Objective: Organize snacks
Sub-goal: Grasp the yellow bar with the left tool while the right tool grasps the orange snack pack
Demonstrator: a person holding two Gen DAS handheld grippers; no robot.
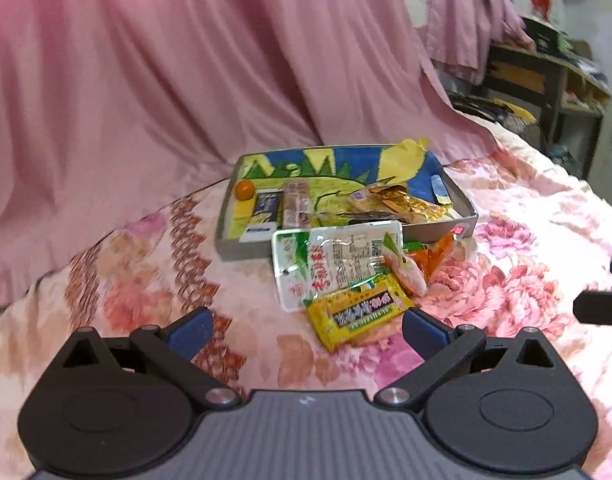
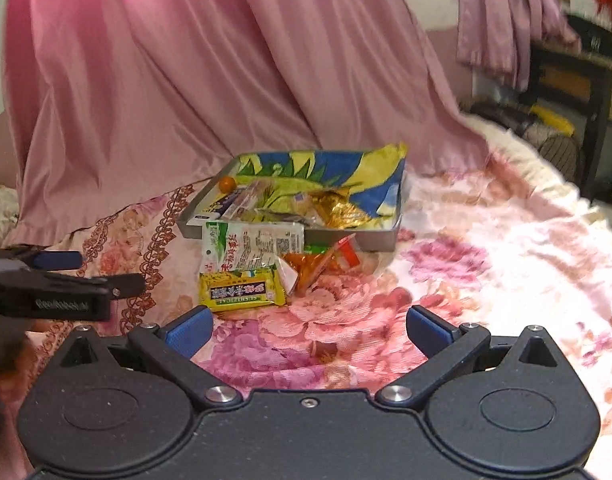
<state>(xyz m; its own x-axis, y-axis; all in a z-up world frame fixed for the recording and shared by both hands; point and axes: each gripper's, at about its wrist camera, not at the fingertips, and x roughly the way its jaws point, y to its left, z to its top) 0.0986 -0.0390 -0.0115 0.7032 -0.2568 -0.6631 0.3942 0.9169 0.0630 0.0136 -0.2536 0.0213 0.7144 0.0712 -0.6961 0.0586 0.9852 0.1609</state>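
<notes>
While snacks wait on a floral blanket (image 1: 506, 248), both grippers poised short of the pile, fingers spread wide and holding nothing. Left gripper (image 1: 308, 326) nearest the yellow pack (image 1: 358, 312), which lies flat on the blanket between its fingertips and the tray (image 1: 226, 236). Right gripper (image 2: 310, 326) a little further back, also aimed at the pile.

Four loose items just in front of the tray's near wall: yellow pack foremost; white-and-green pouch (image 1: 338, 260) behind it, far edge leaning against the tray wall; orange sachet (image 1: 436, 258) to the right; small pinkish wrapped piece (image 1: 406, 274) lying over the pouch's corner. Already in the tray: an orange (image 1: 244, 189) in the far left corner, a gold wrapper (image 1: 406, 202), a long clear-wrapped bar (image 1: 296, 200) and other small packs on a blue-and-yellow liner.

Likely handling: all light, thin film packets, crinkly and slippery, soft enough to buckle under a hard squeeze; contents possibly crushable. Best hold on the yellow pack probably across its narrow width near the middle, or at a sealed end seam, with one finger slid under the edge. Soft bedding beneath likely to give way, so a flat pack may press down rather than lift. Pouch easiest by its raised far edge. Pink curtain (image 1: 186, 60) behind, well apart from the work.
</notes>
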